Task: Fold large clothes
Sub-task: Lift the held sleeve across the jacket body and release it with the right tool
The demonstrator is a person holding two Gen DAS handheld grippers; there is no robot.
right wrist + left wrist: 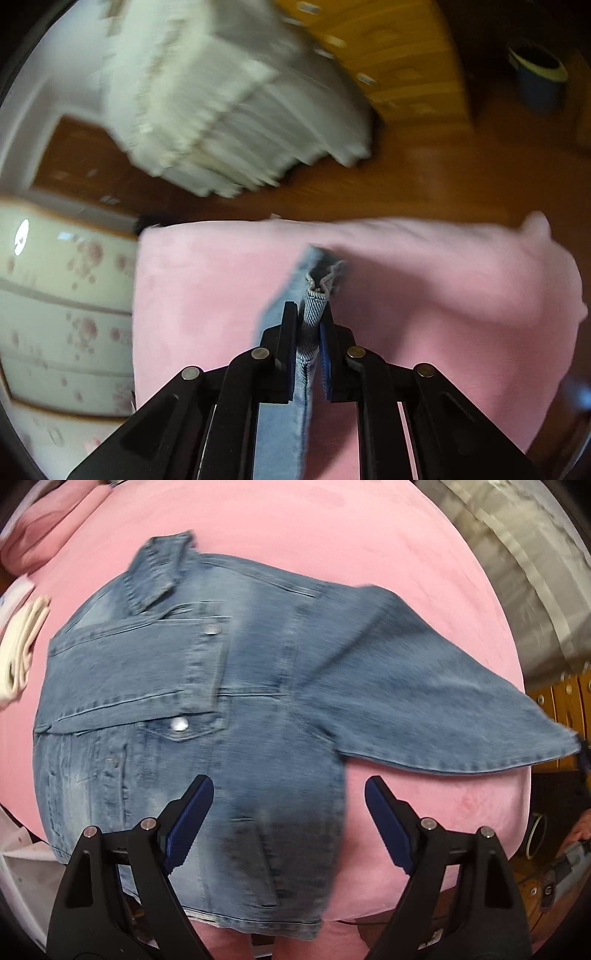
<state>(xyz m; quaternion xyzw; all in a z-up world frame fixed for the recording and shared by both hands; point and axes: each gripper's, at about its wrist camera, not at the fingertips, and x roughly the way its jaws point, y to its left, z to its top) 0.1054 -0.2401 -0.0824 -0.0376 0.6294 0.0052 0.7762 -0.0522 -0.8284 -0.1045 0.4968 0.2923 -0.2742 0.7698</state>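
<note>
A blue denim jacket [229,701] lies spread on a pink bed cover [332,535], collar toward the far left. One sleeve [424,709] stretches out to the right, its cuff lifted at the bed's edge. My left gripper [288,794] is open and empty, hovering above the jacket's lower hem. My right gripper [312,314] is shut on the sleeve cuff [316,295] and holds it above the pink cover [443,295].
Folded white cloth [22,642] lies at the bed's left side, with pink pillows [48,520] behind. A pale curtain [229,103], a wooden cabinet [388,55] and wood floor [443,177] lie beyond the bed. A flowered drawer unit [66,314] stands at left.
</note>
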